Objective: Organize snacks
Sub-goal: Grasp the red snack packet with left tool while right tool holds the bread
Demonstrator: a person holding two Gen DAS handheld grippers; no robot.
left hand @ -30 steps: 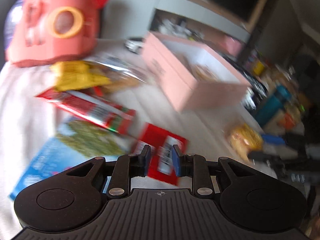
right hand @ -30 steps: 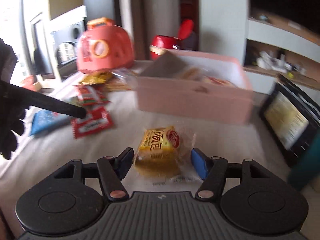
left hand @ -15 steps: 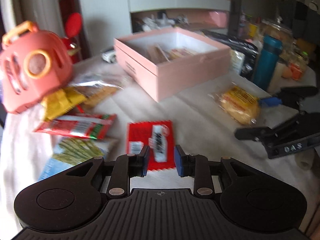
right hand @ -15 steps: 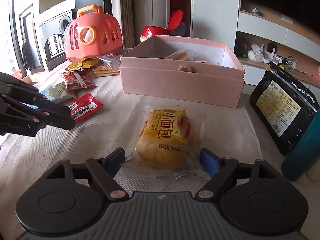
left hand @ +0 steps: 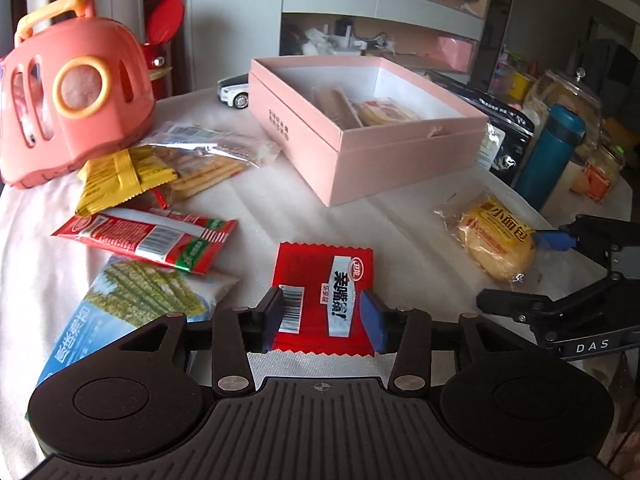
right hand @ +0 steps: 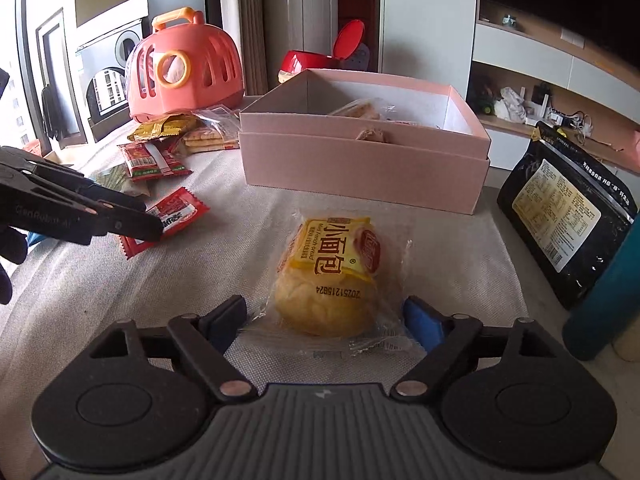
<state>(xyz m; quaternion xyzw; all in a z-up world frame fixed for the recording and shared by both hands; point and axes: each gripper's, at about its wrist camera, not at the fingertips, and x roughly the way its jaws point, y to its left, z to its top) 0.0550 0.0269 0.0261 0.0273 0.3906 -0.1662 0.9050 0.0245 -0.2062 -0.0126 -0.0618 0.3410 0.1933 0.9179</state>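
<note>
Tablecloth (right hand: 160,280) underneath everything, pale and wrinkled. Far and centre on it, pink box (right hand: 360,164), open at the top, with a few wrapped snacks inside; probably where the loose packets belong.

Nearer, right of centre: bread packet (right hand: 332,276), flat on the cloth, long axis running near to far, directly in line with the right gripper (right hand: 324,316). Spread wide, that gripper, one finger on either side of the packet's near end and neither pad clearly pressing the wrapper. Nothing between bread and box but bare cloth, the box straight beyond.

Left of the bread and well apart from it: red packet (left hand: 320,272), smaller and flatter, also lying near to far, its near end between the fingers of the left gripper (left hand: 322,312). Parted about as wide as the packet, with the blue pads (left hand: 370,314) right at its two long edges; touching or just short of touching, cannot tell. From here the box lies far and to the right.

Judging by this, each tool nearest its own snack and squared to it across the narrow width. For either one, closing across the short axis looks enough. Thin red foil likely to buckle or slide out; soft bread likely to squash under a hard pinch.
</note>
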